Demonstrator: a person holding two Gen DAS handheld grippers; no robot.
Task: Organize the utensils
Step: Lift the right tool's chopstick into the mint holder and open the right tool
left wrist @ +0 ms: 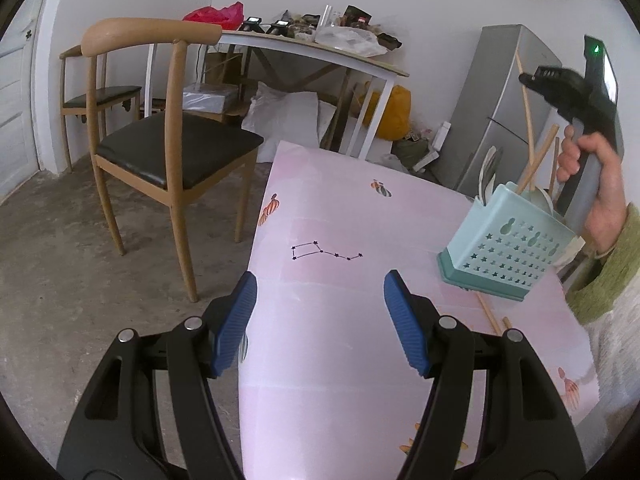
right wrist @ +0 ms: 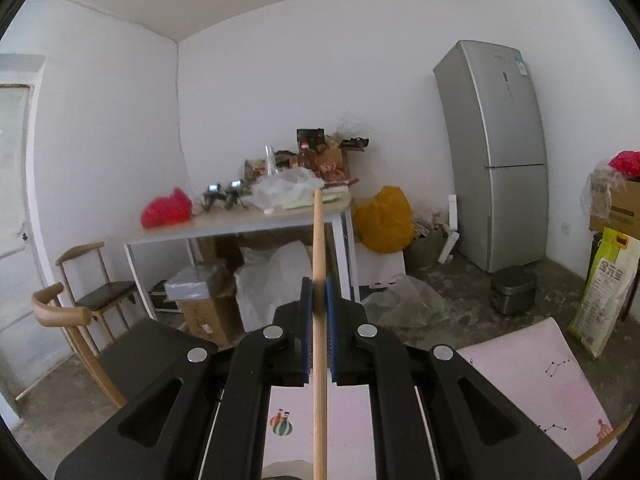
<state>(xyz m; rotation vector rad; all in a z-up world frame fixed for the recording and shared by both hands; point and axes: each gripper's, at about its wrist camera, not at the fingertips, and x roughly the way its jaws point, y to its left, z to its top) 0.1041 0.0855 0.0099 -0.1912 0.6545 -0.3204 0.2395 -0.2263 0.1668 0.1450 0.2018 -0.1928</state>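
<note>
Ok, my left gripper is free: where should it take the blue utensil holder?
Likely the utensil holder by its near top rim, one jaw inside, one outside, from the table side: its body looks too wide to span, and the right hand crowds its far side.

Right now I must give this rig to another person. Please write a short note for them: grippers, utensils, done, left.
Left gripper: open, empty, above the pink table.
Right gripper: shut on one wooden chopstick, raised off the table.
Teal utensil holder: on the table's right side; it already holds chopsticks and pale spoons.
Left to do: put the held chopstick in the holder, then the loose chopsticks on the table beside the holder.
</note>
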